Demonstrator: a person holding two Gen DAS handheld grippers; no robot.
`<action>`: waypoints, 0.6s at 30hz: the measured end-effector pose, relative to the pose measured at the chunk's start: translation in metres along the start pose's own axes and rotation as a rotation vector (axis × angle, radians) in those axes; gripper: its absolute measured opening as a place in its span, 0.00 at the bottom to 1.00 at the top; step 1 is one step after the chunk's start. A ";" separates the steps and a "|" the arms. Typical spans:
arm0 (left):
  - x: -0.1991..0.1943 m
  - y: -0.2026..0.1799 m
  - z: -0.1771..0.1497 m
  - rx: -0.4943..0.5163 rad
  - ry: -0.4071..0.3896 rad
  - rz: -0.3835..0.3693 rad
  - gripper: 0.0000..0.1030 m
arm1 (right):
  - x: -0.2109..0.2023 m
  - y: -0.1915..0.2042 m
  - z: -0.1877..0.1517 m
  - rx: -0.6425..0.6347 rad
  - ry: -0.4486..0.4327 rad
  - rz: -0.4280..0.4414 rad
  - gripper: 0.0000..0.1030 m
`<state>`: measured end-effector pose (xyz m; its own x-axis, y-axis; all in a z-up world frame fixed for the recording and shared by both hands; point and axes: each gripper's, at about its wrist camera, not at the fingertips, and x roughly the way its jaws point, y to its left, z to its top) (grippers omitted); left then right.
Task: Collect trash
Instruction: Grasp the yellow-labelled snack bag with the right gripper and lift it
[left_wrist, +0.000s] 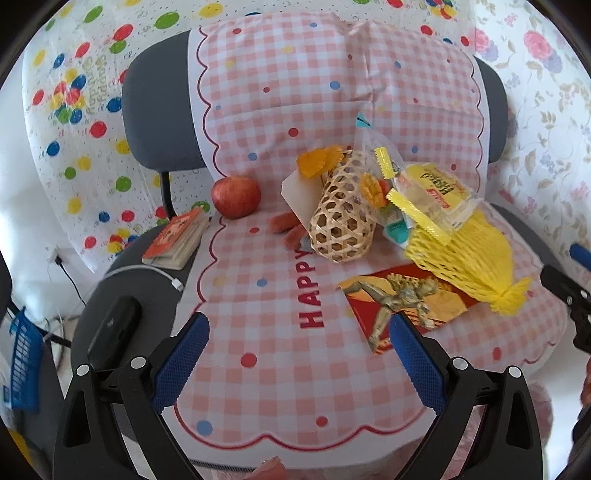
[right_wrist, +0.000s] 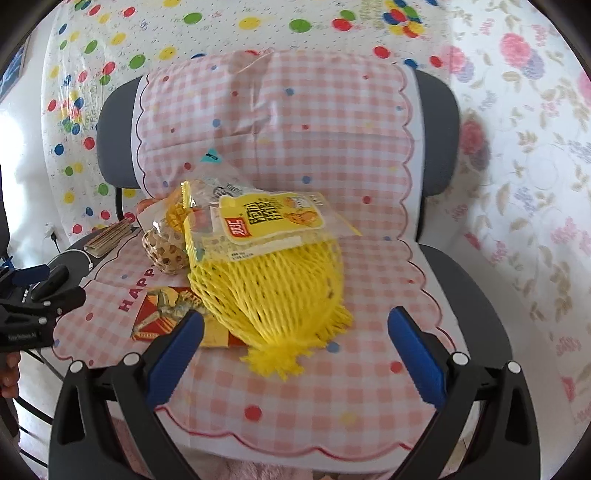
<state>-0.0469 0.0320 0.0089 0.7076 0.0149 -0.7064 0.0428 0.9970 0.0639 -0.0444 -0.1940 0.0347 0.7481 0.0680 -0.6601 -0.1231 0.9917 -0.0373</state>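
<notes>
A yellow foam fruit net (left_wrist: 472, 254) (right_wrist: 273, 291) lies on the chair seat, partly over a red picture card (left_wrist: 402, 306) (right_wrist: 166, 314). A yellow snack wrapper (left_wrist: 432, 192) (right_wrist: 273, 218) and clear plastic wrappers (left_wrist: 376, 155) rest against it. A woven bamboo basket (left_wrist: 340, 218) (right_wrist: 166, 251) lies on its side beside them. My left gripper (left_wrist: 299, 332) hovers open over the seat front, short of the card. My right gripper (right_wrist: 295, 328) is open, its fingers straddling the net's tied end from above. The right gripper's edge shows in the left wrist view (left_wrist: 569, 291).
A red apple (left_wrist: 236, 197) sits at the seat's back left. A small book (left_wrist: 177, 238) (right_wrist: 109, 234) and a white cable (left_wrist: 162, 277) lie on the grey chair (left_wrist: 159, 110) beside the pink checked cloth (left_wrist: 280, 369) (right_wrist: 369, 398). A blue crate (left_wrist: 24, 365) stands on the floor at left.
</notes>
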 end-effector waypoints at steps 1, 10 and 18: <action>0.003 -0.001 0.001 0.007 -0.002 0.009 0.94 | 0.007 0.004 0.003 -0.015 0.004 -0.004 0.94; 0.031 0.008 0.011 -0.020 0.016 0.016 0.94 | 0.060 0.035 0.020 -0.163 -0.007 -0.056 0.94; 0.053 0.015 0.019 -0.033 0.035 -0.001 0.94 | 0.093 0.047 0.033 -0.234 -0.019 -0.102 0.91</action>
<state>0.0052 0.0465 -0.0141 0.6827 0.0154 -0.7305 0.0198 0.9990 0.0396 0.0412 -0.1378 -0.0037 0.7765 -0.0272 -0.6295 -0.1921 0.9413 -0.2777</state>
